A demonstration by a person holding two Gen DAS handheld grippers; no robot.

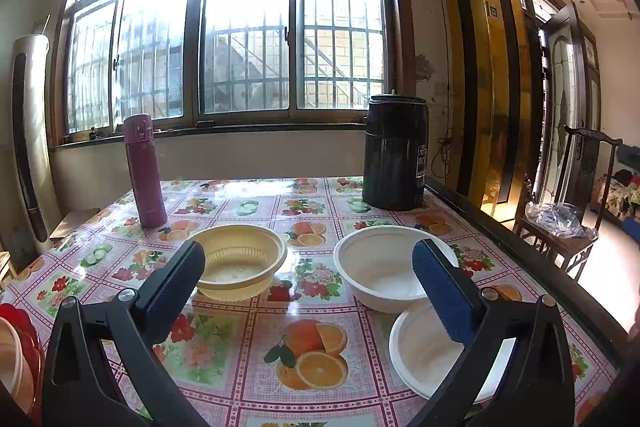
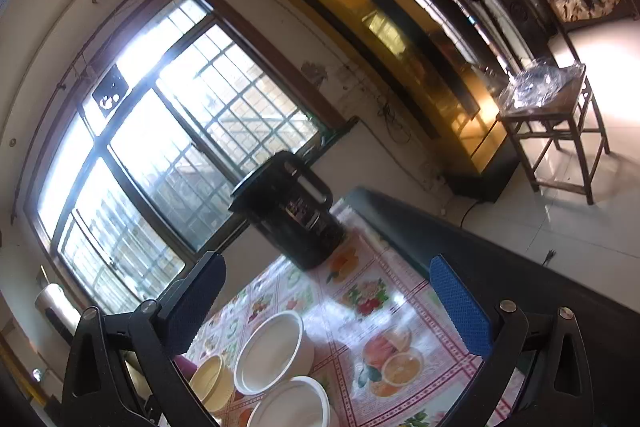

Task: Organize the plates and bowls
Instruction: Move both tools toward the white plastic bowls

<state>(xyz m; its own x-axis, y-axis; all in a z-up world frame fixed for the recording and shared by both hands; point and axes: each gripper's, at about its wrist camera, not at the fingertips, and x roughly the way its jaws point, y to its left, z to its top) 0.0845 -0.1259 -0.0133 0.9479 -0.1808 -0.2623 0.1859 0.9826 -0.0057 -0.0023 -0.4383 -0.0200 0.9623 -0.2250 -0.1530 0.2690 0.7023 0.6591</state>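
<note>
On the table (image 1: 256,379), left gripper (image 1: 308,267) and right gripper (image 2: 326,299) are spread, grasping nothing; white bowl (image 1: 376,267) at 1 o'clock should be pinched by rim, nested into yellow bowl (image 1: 240,259).

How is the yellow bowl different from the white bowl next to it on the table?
The yellow bowl is translucent with ribbed walls, while the white bowl is opaque and smooth. The yellow bowl stands alone on the tablecloth; the white bowl stands right behind a white plate, and they look to be touching. The white bowl also looks somewhat wider. Both are upright, empty and not held.
</note>
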